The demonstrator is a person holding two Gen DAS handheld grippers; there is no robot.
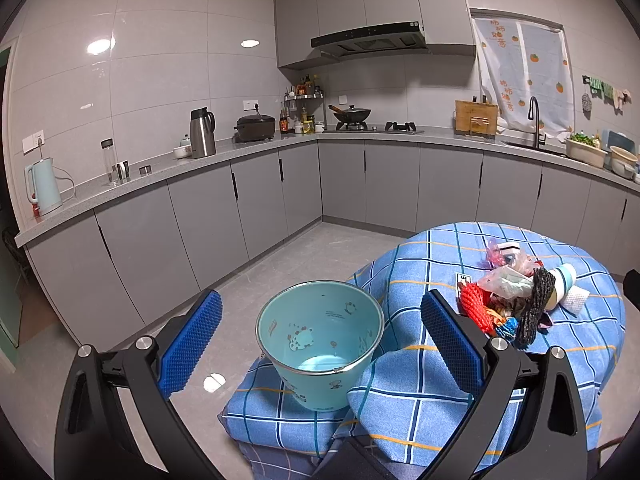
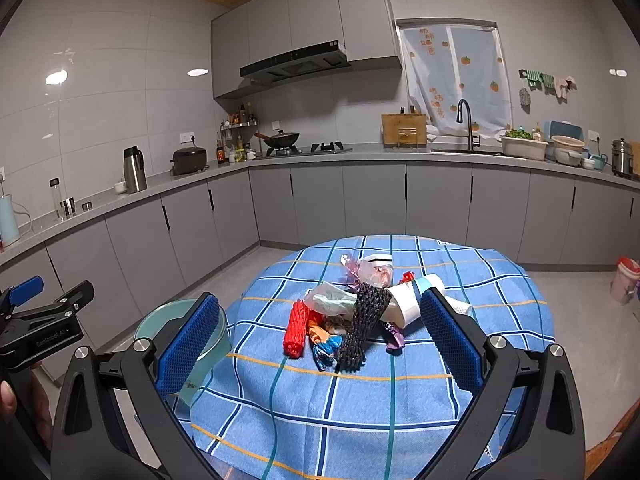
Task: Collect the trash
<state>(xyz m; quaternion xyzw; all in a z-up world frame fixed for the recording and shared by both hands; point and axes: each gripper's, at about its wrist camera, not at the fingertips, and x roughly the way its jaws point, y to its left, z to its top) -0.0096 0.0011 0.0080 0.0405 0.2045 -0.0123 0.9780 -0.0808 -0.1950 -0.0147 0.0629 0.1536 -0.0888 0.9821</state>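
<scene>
A pile of trash (image 2: 352, 316) lies in the middle of the round table with a blue checked cloth (image 2: 400, 400): a red foam net (image 2: 296, 328), a black foam net (image 2: 360, 328), a paper cup (image 2: 412, 300), plastic wrappers. The pile also shows in the left wrist view (image 1: 516, 300). A light blue bucket (image 1: 320, 340) stands empty on a cloth-covered seat left of the table. My left gripper (image 1: 320, 340) is open, its fingers either side of the bucket, apart from it. My right gripper (image 2: 320, 340) is open and empty, short of the pile.
Grey kitchen cabinets and a worktop (image 2: 360, 156) run along the walls, with a kettle (image 1: 44, 188), thermos, stove and sink. A small bin (image 2: 624, 280) stands on the floor at the right. Grey tiled floor surrounds the table.
</scene>
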